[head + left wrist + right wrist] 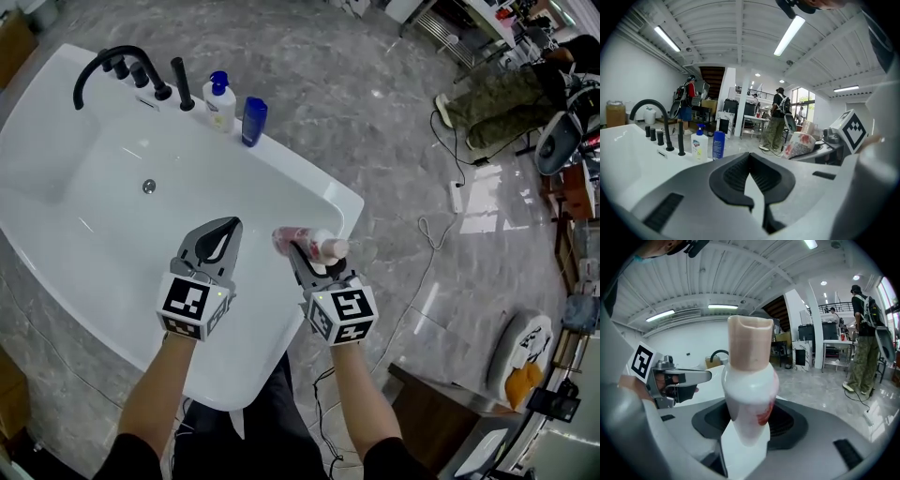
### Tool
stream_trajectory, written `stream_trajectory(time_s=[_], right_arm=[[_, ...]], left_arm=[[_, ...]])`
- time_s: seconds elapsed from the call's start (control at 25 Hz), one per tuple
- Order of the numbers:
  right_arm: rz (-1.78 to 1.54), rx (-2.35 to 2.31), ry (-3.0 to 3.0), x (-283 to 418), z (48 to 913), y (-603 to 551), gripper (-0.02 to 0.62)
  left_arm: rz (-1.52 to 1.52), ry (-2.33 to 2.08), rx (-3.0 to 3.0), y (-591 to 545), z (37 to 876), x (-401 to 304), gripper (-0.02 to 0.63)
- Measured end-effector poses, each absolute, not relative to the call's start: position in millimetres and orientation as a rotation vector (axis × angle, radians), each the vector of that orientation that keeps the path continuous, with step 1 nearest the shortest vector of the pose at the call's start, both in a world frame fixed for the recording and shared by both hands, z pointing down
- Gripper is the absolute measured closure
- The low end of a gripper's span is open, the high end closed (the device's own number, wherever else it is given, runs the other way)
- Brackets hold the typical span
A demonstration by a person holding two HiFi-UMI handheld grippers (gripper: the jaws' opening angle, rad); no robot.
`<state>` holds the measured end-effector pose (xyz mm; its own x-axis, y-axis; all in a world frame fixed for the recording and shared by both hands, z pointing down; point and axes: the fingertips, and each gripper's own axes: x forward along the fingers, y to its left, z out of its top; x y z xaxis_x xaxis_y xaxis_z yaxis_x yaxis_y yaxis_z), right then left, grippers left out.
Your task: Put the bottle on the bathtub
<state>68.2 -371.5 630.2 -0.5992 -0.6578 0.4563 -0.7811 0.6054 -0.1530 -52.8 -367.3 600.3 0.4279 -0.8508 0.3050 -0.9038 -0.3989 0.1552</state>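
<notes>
A white bathtub fills the left half of the head view, and its flat rim is the surface here. At the surface's far left corner stands a black arched faucet with 4 black fittings beside it. Further right along the far edge stand 2 upright containers, just beside each other: a white pump bottle with a blue pump, then a dark blue flask. The left gripper view shows the same pair, pump bottle left of flask, with the faucet further left.

The left tongs hang over the basin, well short of the near edge. In the left gripper view the left tongs are closed, tips together, with nothing between them.

Just to their right, the right tongs are clamped on the bottle, white with red print and a tan cap. It lies roughly level in the air above the surface's right edge, near the right corner, cap pointing right. In the right gripper view the right tongs squeeze the bottle low on its body, the cap pointing away from the camera.

Right of the bathtub is grey marble floor with a white cable trailing across it.
</notes>
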Motion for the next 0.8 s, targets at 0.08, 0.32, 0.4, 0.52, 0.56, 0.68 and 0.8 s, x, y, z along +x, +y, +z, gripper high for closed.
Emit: stream_trajectory(time_s=[0.08, 0.32, 0.4, 0.52, 0.56, 0.68, 0.8], right_arm=[[0.460, 1.158, -2.483, 66.1, 631.1, -392.1, 0.356], [0.451, 1.164, -2.477, 58.9, 635.2, -463.8, 0.356], [0.432, 1.156, -2.469, 55.9, 634.6, -486.5, 0.356], [0.404, 1.136, -2.452, 49.7, 634.5, -517.4, 0.356], [0.401, 1.126, -2.448, 46.6, 635.4, -526.2, 0.356], [0.401, 1.091, -2.440, 36.5, 640.8, -546.9, 0.356], [0.395, 1.066, -2.421, 30.5, 648.3, -560.9, 0.356]], left_arm=[[0.248, -1.524, 2.383, -376.5, 602.0, -53.5, 0.598], [0.231, -1.565, 2.335, -409.6, 616.9, -61.4, 0.598], [0.225, -1.579, 2.318, -419.9, 620.5, -64.5, 0.598], [0.231, -1.587, 2.312, -432.0, 623.2, -65.0, 0.598], [0.229, -1.588, 2.307, -434.6, 624.1, -65.5, 0.598], [0.229, -1.593, 2.292, -437.1, 628.5, -66.8, 0.598], [0.239, -1.591, 2.280, -435.6, 636.4, -65.6, 0.598]])
